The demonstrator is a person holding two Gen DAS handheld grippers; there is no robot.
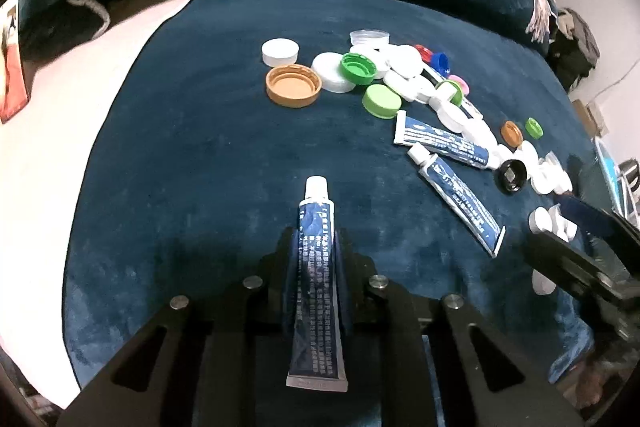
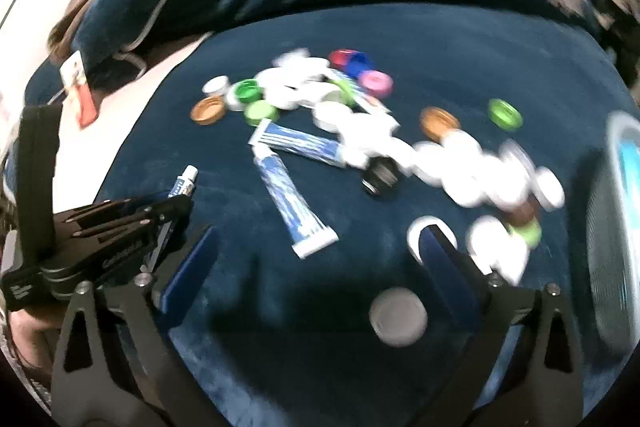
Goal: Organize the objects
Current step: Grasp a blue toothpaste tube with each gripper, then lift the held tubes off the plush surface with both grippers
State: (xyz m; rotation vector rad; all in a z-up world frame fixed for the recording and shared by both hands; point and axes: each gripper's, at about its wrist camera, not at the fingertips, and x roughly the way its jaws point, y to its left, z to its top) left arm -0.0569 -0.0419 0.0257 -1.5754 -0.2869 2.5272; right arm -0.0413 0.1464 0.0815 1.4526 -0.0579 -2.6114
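Blue-and-white ointment tube point(image 1: 316, 279) sits clamped in your left gripper point(image 1: 316, 247), white cap pointing forward along the fingers; your right gripper point(image 2: 320, 259) gapes empty.

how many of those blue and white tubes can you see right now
3. One tube is clamped in the left gripper. Two loose tubes lie on the blue cloth beside the cap pile: one against the caps, one nearer. More may hide under caps.

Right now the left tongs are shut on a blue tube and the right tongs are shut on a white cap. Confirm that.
Only the last part is wrong. The left tongs are shut on the blue tube, but the right wrist view shows the right tongs open and empty above the blue cloth.
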